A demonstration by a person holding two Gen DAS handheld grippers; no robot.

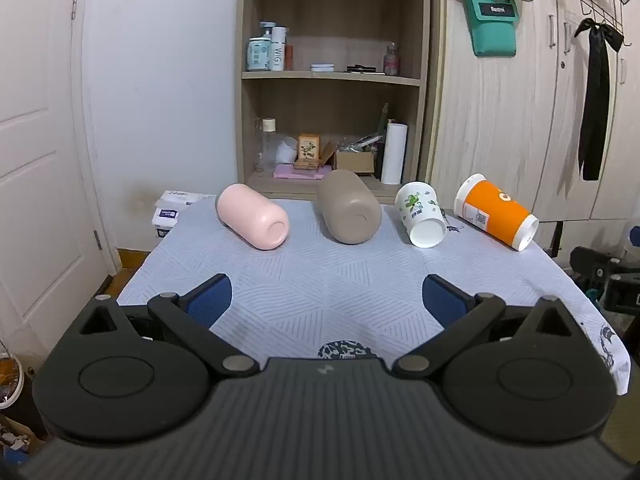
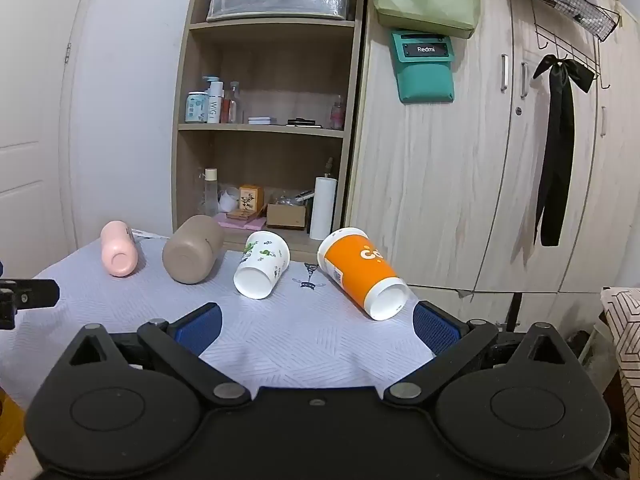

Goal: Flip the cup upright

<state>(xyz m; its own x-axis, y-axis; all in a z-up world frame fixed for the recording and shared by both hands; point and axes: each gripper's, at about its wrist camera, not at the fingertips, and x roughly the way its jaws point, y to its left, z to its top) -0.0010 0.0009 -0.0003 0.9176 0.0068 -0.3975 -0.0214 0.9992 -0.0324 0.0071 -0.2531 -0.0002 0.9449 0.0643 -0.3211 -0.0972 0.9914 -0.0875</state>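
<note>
Nearest: left gripper (image 1: 327, 300) spread wide, blue pads empty, hovering over the near part of the table (image 1: 320, 280) with its pale patterned cloth. Right gripper (image 2: 316, 330) likewise spread and holding nothing, its right pad just beside the base of the orange cup (image 2: 360, 270).

Farther back, a row of four vessels lying on their sides, all placed here against the orange cup as landmark. Orange cup at the right end of the row, base toward the cameras, wider mouth pointing away. Just left of it, apart, a white printed cup (image 2: 262, 264), also base-forward. Further left again, a taupe cup (image 2: 192, 248), then a pink cup (image 2: 118, 248) at the far left end. Behind everything, a shelf unit (image 2: 264, 120).

Probably the approach stage, nothing gripped yet. For a clean flip: close across the orange cup's mid-body, pads on opposite sides rather than on the thin rim, squeeze lightly since paper walls likely crush, lift clear of the cloth, rotate until the mouth faces up, then set down flat. Worth watching for rolling toward the table edge on first contact.
</note>
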